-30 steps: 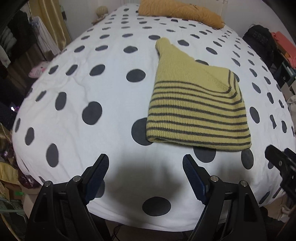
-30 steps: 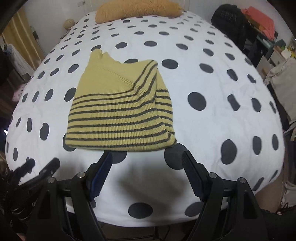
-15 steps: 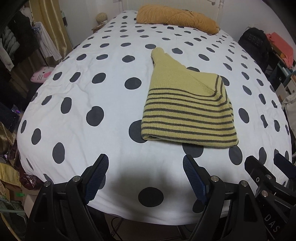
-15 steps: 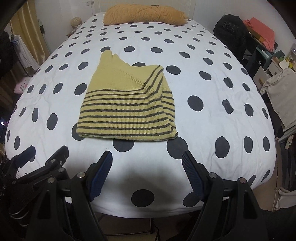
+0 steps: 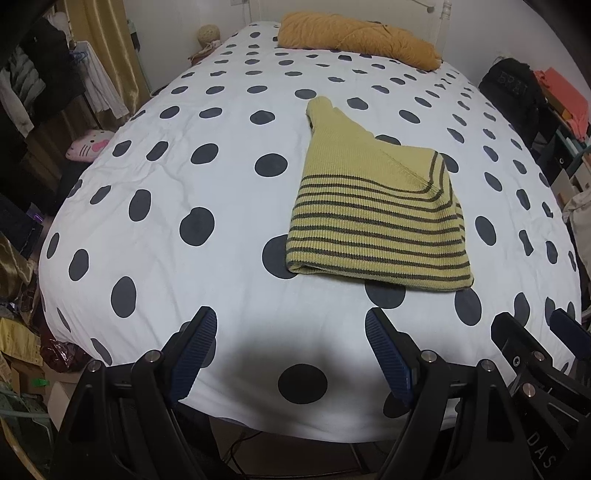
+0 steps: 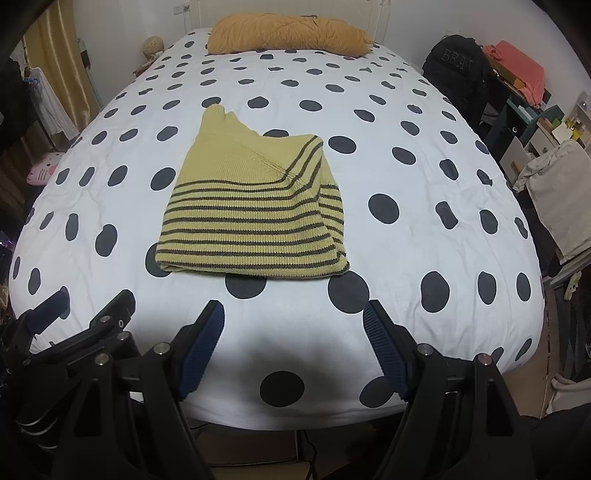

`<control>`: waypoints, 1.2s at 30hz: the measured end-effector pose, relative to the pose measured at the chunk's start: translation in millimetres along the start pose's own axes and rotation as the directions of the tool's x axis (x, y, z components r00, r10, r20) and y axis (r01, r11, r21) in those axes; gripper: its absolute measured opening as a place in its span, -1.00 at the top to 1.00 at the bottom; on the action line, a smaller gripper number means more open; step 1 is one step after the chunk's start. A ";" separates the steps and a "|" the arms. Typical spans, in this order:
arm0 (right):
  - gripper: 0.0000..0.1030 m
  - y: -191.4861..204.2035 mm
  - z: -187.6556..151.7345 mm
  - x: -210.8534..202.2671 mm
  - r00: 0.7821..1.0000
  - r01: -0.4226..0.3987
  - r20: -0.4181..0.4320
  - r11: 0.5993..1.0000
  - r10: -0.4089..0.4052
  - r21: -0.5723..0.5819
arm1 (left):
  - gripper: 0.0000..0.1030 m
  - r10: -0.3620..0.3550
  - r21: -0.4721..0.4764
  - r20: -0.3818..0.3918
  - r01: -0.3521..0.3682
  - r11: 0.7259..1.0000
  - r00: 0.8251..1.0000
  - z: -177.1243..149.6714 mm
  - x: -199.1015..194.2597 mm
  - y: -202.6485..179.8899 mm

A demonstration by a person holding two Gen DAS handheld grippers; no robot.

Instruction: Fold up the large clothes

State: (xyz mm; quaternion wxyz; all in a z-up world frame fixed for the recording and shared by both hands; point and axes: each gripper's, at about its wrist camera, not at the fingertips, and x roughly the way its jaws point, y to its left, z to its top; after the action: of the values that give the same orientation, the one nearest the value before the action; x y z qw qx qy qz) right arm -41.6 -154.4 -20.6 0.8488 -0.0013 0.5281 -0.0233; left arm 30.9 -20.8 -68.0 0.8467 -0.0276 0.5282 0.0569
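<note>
Sweater [image 5: 376,218] lies folded on the bed [image 5: 207,155], a compact yellow-green bundle with dark stripes, slightly right of the bed's middle in the left view and nearer the foot than the head. Its striped, rounded fold edge faces the foot of the bed; a plain, unstriped narrow part tapers away toward the headboard end. A seam runs diagonally across the top layer, and the stripes bend upward along the right side. Nothing touches it. Bedcover is white with large dark dots, lightly creased on the left half. Left gripper [image 5: 291,354] hangs over the foot edge of the bed, jaws wide apart, nothing between the blue ribbed pads [image 5: 194,350]; it is well apart from the sweater. Right gripper [image 6: 293,349] sits just beside it, also over the foot edge, jaws spread wide and empty, with the sweater ahead and a little left of its centre line [image 6: 251,214]. Each gripper shows at the edge of the other's view. An orange pillow [image 6: 288,35] lies across the head of the bed. A black bag [image 6: 458,70] stands to the right of the bed, a pink cat plush [image 5: 88,146] sits low on the left side.
</note>
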 end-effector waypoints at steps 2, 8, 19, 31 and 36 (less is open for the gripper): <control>-0.51 0.5 -1.5 -1.5 1.000 0.001 -0.005 1.000 -0.001 0.003 | -0.61 -0.003 -0.003 -0.004 0.003 1.000 1.000 -0.9 -0.6 -0.1; -0.51 -4.4 -4.5 -4.4 1.000 0.019 -0.005 1.000 -0.019 -0.005 | -0.61 -0.011 0.007 -0.013 0.011 1.000 1.000 -4.8 -1.1 -5.4; -0.51 -10.0 -4.1 -8.4 1.000 0.013 0.003 1.000 -0.013 0.000 | -0.61 0.007 0.020 0.002 -0.007 1.000 1.000 -5.1 -9.9 -5.7; -0.51 -8.7 -5.4 -10.0 1.000 0.023 -0.001 1.000 -0.023 0.002 | -0.61 -0.006 0.021 -0.008 0.007 1.000 1.000 -6.7 -9.2 -6.4; -0.51 -9.8 -5.5 -9.9 1.000 0.026 0.000 1.000 -0.026 -0.001 | -0.61 -0.007 0.018 -0.012 0.007 1.000 1.000 -6.9 -9.0 -4.8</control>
State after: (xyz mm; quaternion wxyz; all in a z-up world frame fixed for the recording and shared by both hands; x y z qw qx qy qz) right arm -51.3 -163.7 -13.9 0.8485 -0.0084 0.5280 -0.0338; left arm 21.4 -26.8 -63.0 0.8441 -0.0220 0.5335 0.0491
